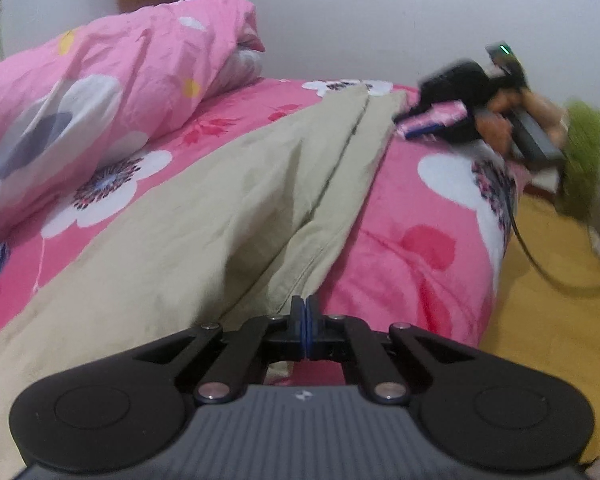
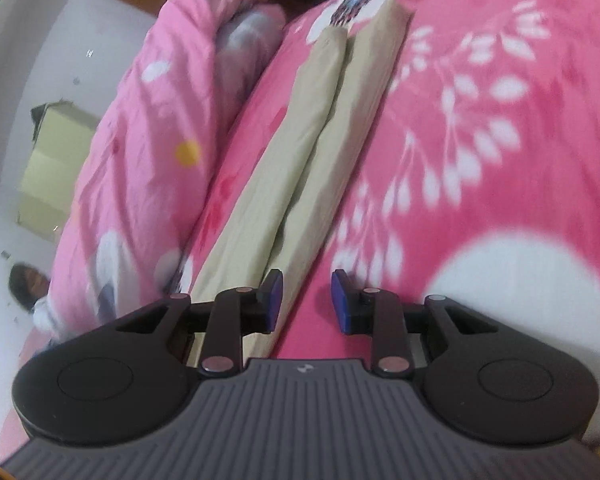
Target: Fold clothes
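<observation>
Beige trousers (image 1: 204, 220) lie flat on a pink flowered bedsheet (image 1: 420, 216), legs running away from me. My left gripper (image 1: 306, 306) is shut, its blue pads pinching the near edge of the trousers. At the far leg ends a hand in a green sleeve (image 1: 580, 148) holds my right gripper (image 1: 416, 126), blurred. In the right wrist view the two trouser legs (image 2: 308, 152) stretch away side by side. The right gripper (image 2: 306, 300) is open, its left finger (image 2: 274, 300) over the edge of the nearer leg and its right finger (image 2: 340, 300) over bare sheet (image 2: 500, 160). Its pads press on nothing.
A rolled pink duvet (image 1: 100, 100) lies along the far side of the trousers, also in the right wrist view (image 2: 152, 120). The bed's edge drops to a yellow floor (image 1: 560, 300). A cable (image 1: 540, 268) hangs from the right gripper. A pale cabinet (image 2: 56, 168) and a person (image 2: 28, 284) are far off.
</observation>
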`<state>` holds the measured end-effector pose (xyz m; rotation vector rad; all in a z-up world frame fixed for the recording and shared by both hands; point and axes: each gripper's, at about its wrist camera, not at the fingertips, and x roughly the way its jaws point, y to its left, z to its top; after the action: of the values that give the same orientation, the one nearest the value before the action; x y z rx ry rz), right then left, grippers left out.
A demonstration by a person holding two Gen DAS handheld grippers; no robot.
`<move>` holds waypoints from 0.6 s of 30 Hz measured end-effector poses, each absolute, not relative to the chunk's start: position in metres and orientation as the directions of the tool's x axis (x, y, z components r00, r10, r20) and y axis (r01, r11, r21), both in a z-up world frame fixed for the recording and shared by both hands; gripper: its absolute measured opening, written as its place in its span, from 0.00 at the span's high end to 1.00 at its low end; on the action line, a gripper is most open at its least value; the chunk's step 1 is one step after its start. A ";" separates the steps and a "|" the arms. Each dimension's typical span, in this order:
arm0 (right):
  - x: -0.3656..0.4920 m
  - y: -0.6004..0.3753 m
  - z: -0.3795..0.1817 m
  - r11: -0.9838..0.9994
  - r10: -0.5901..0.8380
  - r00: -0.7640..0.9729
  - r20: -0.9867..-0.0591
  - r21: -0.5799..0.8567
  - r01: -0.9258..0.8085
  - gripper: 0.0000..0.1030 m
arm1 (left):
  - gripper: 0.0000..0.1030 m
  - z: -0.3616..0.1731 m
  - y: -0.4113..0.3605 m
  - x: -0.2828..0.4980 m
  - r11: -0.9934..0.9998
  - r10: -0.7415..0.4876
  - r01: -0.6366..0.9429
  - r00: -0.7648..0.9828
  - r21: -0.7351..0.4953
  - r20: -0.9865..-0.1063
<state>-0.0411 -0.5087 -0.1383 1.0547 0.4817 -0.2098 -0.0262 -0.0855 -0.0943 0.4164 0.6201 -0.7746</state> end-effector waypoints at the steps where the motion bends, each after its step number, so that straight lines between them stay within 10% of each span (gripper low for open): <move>1: -0.036 -0.515 -0.139 0.484 0.040 0.878 -0.477 0.778 0.401 0.75 | 1.00 -0.097 -0.086 -0.028 0.645 -0.511 0.752 0.555 0.134 -0.656; 18: -0.015 -0.536 -0.141 0.522 -0.028 0.881 -0.473 0.745 0.416 0.92 | 0.88 -0.084 -0.097 -0.040 0.609 -0.544 0.768 0.587 0.199 -0.599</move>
<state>-0.0152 -0.5358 -0.1407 0.9934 0.4342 -0.2766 -0.0396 -0.0967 -0.0842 0.4715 0.5211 -0.7980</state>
